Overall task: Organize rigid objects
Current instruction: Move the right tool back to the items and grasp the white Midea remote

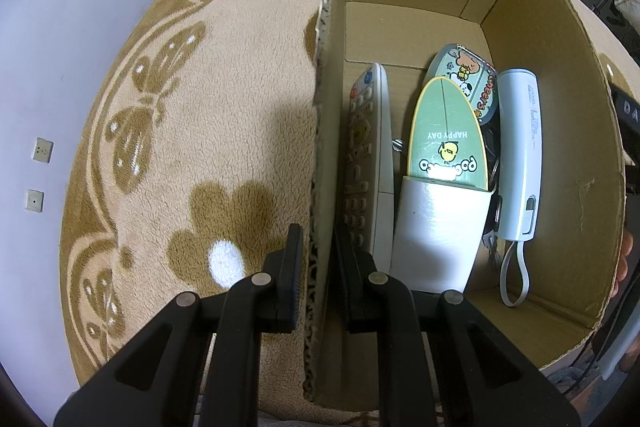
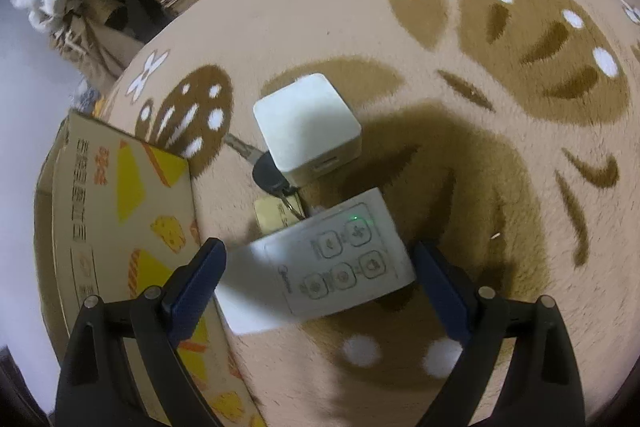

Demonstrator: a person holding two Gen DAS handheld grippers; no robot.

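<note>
The round beige plush rug with brown flower and butterfly patterns (image 2: 460, 75) carries everything, and its deep pile is the first hazard: small items can snag or tip as they are lifted off it.

The open brown cardboard box (image 1: 540, 75) stands on the rug, and the left gripper (image 1: 320, 275) straddles its left wall, one black finger outside and one inside, closed on the corrugated edge or very nearly so. If that grip twists or pulls, the light box could tilt and its contents slide. Inside lie a long white button remote (image 1: 366, 163) along the left wall, a green oval "HAPPY DAY" board in a white sleeve (image 1: 444, 163), a cartoon-printed oval case (image 1: 468, 83) behind it, and a pale blue stick-shaped power bank with a loop strap (image 1: 520, 155) on the right. The floor is crowded, so a dropped item may land on top and rock.

In the right wrist view, the right gripper (image 2: 320, 279) is wide open around a small white four-button remote (image 2: 340, 263), which looks blurred and skewed between the blue pads (image 2: 196, 279); whether they touch it I cannot tell. Closing on a corner could flick it away.

Beyond it, a white cube charger (image 2: 308, 127) sits touching a black-headed key on a ring with a gold tag (image 2: 272, 179), easy to drag along.
</note>
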